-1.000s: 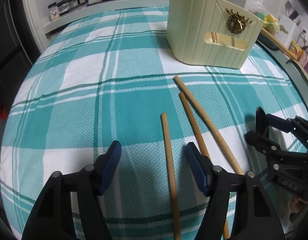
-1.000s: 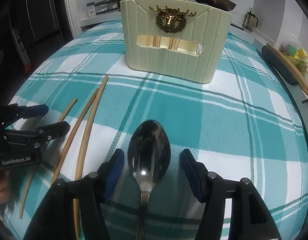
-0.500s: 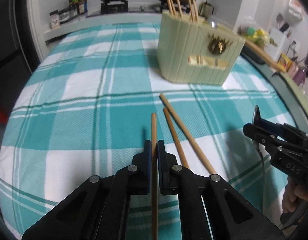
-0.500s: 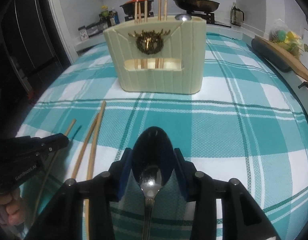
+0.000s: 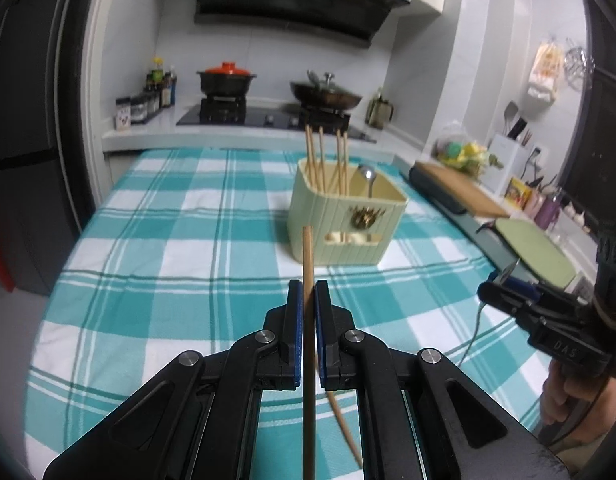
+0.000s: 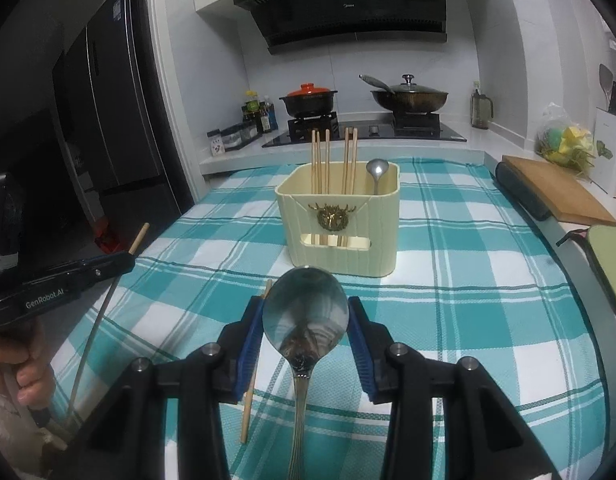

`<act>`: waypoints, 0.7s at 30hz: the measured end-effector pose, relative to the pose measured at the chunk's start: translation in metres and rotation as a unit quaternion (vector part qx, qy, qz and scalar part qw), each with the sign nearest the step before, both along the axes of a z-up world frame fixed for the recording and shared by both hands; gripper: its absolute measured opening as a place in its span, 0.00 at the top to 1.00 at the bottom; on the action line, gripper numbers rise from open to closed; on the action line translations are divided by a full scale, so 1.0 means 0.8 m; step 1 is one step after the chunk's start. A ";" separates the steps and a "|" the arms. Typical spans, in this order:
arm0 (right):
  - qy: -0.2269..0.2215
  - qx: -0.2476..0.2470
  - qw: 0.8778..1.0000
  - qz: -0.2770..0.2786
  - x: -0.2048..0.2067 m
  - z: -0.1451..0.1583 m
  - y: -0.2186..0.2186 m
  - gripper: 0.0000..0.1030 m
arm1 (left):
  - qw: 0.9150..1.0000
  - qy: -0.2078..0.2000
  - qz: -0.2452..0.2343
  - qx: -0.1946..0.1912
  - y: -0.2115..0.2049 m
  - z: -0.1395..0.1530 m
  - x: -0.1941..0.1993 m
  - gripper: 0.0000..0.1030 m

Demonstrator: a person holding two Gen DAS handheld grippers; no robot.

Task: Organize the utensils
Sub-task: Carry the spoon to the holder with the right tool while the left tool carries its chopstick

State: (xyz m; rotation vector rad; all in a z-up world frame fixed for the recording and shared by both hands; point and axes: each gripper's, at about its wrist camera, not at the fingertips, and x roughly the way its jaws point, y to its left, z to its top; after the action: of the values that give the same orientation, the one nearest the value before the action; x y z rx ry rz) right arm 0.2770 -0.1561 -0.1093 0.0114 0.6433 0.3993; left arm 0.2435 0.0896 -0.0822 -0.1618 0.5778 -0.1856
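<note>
My left gripper (image 5: 307,292) is shut on a wooden chopstick (image 5: 308,256) and holds it lifted above the table, pointing at the cream utensil holder (image 5: 339,224). My right gripper (image 6: 306,312) is shut on a metal spoon (image 6: 306,316), its bowl between the blue pads, raised in front of the holder (image 6: 339,224). The holder has several chopsticks (image 6: 327,160) and one spoon (image 6: 376,172) standing in it. Another chopstick (image 5: 341,420) lies on the cloth below my left gripper; it also shows in the right wrist view (image 6: 254,376).
The table has a teal and white plaid cloth (image 6: 467,300). A cutting board (image 6: 555,192) and a green mat (image 6: 611,256) lie along the right counter. A stove with a red-lidded pot (image 6: 308,100) and a wok (image 6: 407,94) stands behind.
Both grippers rose from the table with their loads. The left one closed on the chopstick and lifted it; the right one closed on the spoon and lifted it. The views tilted up.
</note>
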 end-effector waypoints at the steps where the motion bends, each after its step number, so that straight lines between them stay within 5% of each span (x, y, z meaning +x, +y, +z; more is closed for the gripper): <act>1: -0.005 0.002 1.000 0.000 -0.003 0.004 -0.001 0.60 | 1.000 -0.015 0.001 -0.005 0.001 0.005 -0.005 0.96; 21: -0.053 -0.003 0.999 0.006 -0.029 0.048 0.001 0.60 | 0.996 -0.058 0.005 -0.066 0.019 0.031 -0.021 0.96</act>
State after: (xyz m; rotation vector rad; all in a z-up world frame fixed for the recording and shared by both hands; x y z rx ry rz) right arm 0.2542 -0.1553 -0.0710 -0.0195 0.5406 0.4059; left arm 0.2267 0.1050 -0.0570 -0.2793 0.4494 -0.2227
